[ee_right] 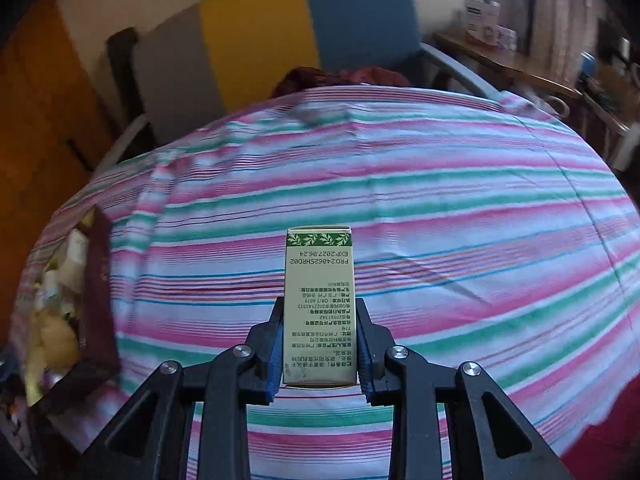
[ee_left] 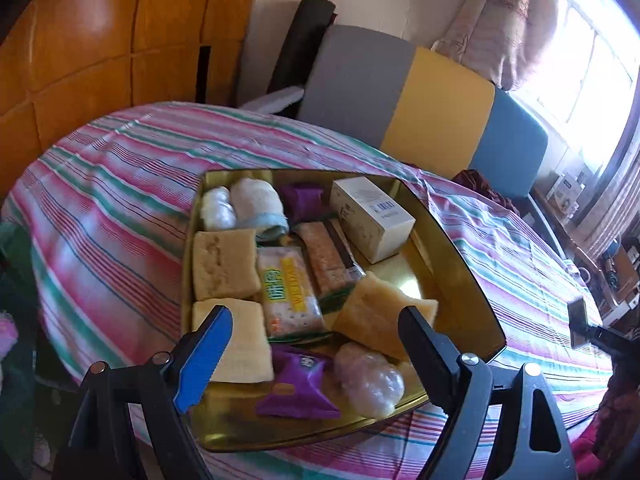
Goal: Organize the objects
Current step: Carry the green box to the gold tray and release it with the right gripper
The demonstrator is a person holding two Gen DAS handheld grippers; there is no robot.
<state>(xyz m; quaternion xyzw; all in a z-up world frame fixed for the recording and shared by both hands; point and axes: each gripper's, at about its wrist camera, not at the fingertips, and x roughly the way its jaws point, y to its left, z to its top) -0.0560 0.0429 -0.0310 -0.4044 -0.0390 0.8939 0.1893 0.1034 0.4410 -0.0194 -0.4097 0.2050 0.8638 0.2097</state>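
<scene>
A gold tin tray (ee_left: 472, 280) sits on the striped tablecloth (ee_left: 120, 200). It holds yellow sponge blocks (ee_left: 224, 264), snack packets (ee_left: 288, 292), purple wrappers (ee_left: 298, 384), white rolls (ee_left: 256, 200) and a cream box (ee_left: 372, 216). My left gripper (ee_left: 316, 328) is open and empty, just above the tray's near end. My right gripper (ee_right: 319, 332) is shut on a slim cream and green printed box (ee_right: 319, 304), held above the tablecloth (ee_right: 440, 220). The tray (ee_right: 98, 280) shows at the far left of the right wrist view, blurred.
A chair with grey, yellow and blue back panels (ee_left: 420, 104) stands behind the table. Dark red cloth (ee_right: 340, 78) lies on its seat. A cluttered desk (ee_right: 520, 60) and a window are at the right. A wooden wardrobe (ee_left: 100, 40) is at the left.
</scene>
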